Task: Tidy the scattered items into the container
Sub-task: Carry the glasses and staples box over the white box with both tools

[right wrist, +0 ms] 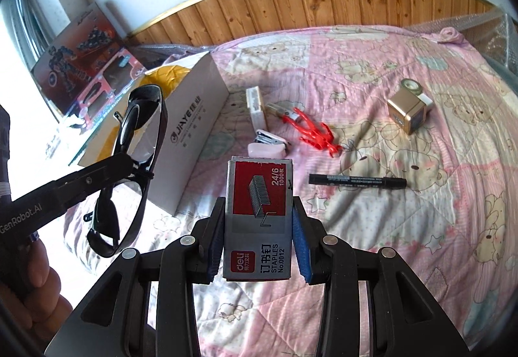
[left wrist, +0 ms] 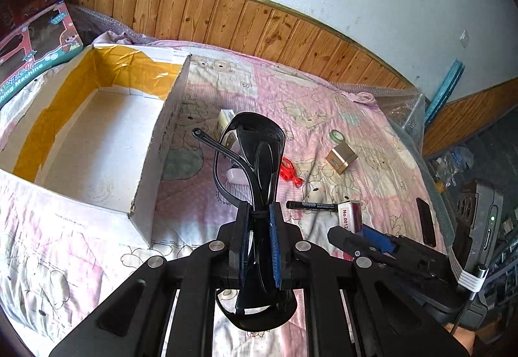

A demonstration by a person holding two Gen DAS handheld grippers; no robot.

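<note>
My left gripper (left wrist: pixel 259 217) is shut on black sunglasses (left wrist: pixel 249 156), held in the air just right of the open white cardboard box (left wrist: pixel 168 137). The right wrist view shows the same sunglasses (right wrist: pixel 142 130) in that left gripper (right wrist: pixel 139 172), in front of the box (right wrist: pixel 197 137). My right gripper (right wrist: pixel 259 227) is shut on a red and grey staples box (right wrist: pixel 259 195) above the pink quilt. Loose on the quilt lie a black marker (right wrist: pixel 356 180), a red plastic figure (right wrist: pixel 314 130), a gold cube (right wrist: pixel 406 111), a small stapler (right wrist: pixel 268 143) and a white packet (right wrist: pixel 255 104).
A roll of tape (right wrist: pixel 411 86) sits behind the gold cube. Toy boxes (right wrist: pixel 84 46) lean against the wall at the left. The box interior (left wrist: pixel 97 143) shows nothing inside. Wood panelling (left wrist: pixel 259 23) backs the bed, and clutter (left wrist: pixel 479 211) stands off its right edge.
</note>
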